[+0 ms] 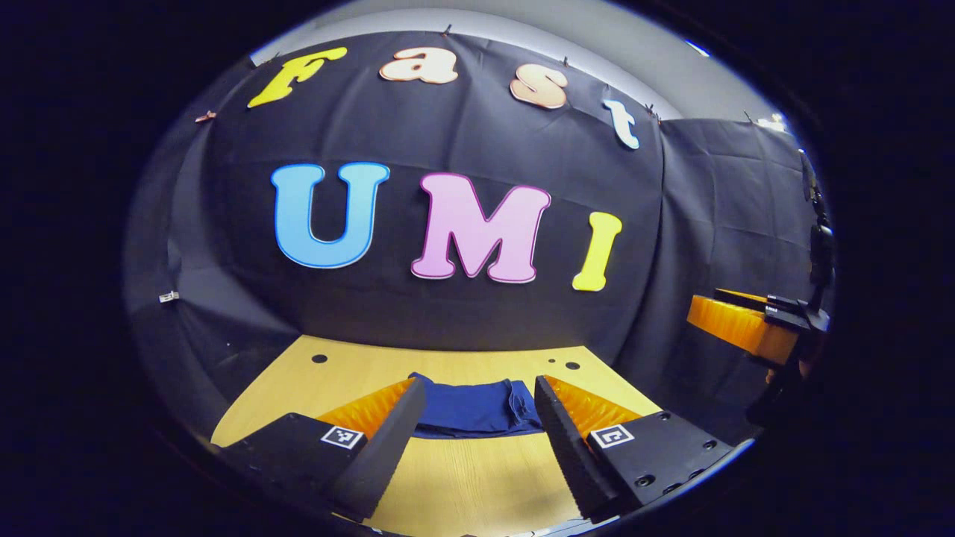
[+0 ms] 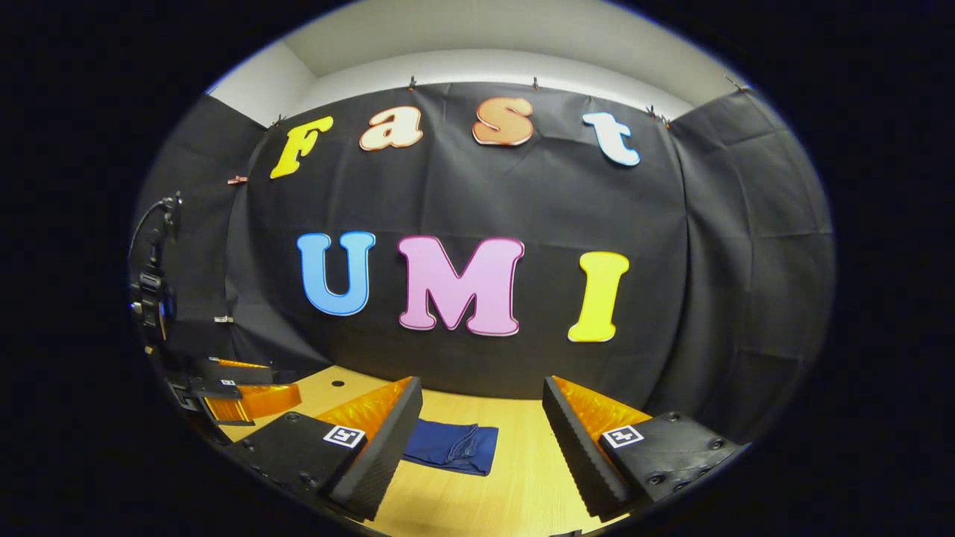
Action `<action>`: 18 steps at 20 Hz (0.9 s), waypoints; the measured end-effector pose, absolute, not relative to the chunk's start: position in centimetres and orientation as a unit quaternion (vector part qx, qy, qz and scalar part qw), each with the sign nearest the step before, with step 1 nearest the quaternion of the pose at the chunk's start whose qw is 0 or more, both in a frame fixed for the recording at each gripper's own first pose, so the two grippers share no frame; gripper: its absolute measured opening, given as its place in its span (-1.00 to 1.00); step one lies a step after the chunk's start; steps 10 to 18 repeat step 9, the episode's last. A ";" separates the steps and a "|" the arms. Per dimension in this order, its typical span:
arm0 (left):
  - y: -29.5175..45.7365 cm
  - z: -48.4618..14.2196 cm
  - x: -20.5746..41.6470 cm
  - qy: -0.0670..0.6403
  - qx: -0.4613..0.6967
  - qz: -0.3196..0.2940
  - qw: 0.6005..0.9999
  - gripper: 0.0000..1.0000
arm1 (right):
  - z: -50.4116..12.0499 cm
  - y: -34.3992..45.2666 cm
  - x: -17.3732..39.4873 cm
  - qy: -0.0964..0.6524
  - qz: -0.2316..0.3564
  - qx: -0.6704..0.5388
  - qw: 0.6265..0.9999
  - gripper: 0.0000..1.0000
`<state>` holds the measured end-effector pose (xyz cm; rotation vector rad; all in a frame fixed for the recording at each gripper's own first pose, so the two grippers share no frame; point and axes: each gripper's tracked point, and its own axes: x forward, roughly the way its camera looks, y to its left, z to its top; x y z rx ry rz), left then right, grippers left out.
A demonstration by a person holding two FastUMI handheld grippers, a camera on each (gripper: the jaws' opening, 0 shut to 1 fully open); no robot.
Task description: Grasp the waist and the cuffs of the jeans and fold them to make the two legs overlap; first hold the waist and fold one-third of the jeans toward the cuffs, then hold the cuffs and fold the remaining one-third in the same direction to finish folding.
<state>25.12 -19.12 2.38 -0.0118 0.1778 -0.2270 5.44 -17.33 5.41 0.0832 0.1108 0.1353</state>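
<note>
In the left gripper view the left gripper [image 1: 477,418] hangs above the wooden table [image 1: 462,485], its jaws spread wide with nothing between them; the folded jeans [image 1: 477,406] lie flat on the table's far part. In the right gripper view the right gripper [image 2: 481,429] is likewise wide apart and empty, the jeans [image 2: 451,446] lying beyond it, nearer its left finger.

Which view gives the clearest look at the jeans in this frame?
The left gripper view: the jeans lie folded on the table, centred between the open left claw, with seams visible. In the right gripper view the jeans look smaller, off-centre, partly hidden behind a finger of the open right claw.
</note>
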 end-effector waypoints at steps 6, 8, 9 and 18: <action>-19.9 7.6 21.8 0.027 0.010 -0.094 0.995 0.89 | 10.0 -15.6 1.9 0.017 0.082 0.037 0.996 0.92; -20.2 8.7 22.0 0.006 0.023 -0.088 0.996 0.89 | 11.0 -15.6 1.6 0.000 0.082 0.033 0.996 0.92; -20.3 9.0 22.3 0.000 0.035 -0.080 0.996 0.89 | 11.3 -15.5 1.7 -0.007 0.086 0.032 0.996 0.92; -20.3 9.0 22.3 0.000 0.035 -0.080 0.996 0.89 | 11.3 -15.5 1.7 -0.007 0.086 0.032 0.996 0.92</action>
